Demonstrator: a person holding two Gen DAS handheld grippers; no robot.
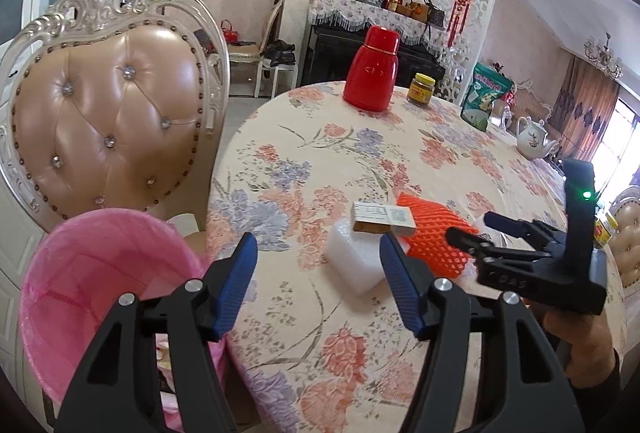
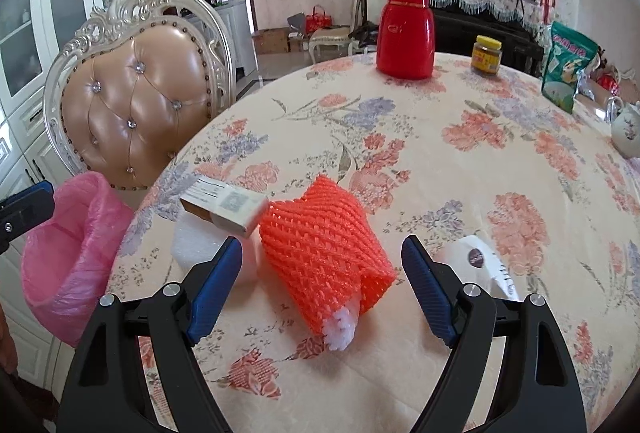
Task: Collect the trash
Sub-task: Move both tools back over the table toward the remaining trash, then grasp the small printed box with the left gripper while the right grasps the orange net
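We hold the right gripper (image 2: 322,285) with its jaws spread wide and empty around the orange foam net (image 2: 324,253) in the lower middle of its view, which we judge sets up a grab across the net's soft width. Our left gripper (image 1: 316,285) is partly open and empty at the bottom centre of its view, aimed toward the white foam block (image 1: 354,259) and the small carton (image 1: 382,219) resting on it. The pink-lined bin (image 1: 100,289) waits in the lower left beside the table (image 1: 320,137), near enough for short drops.
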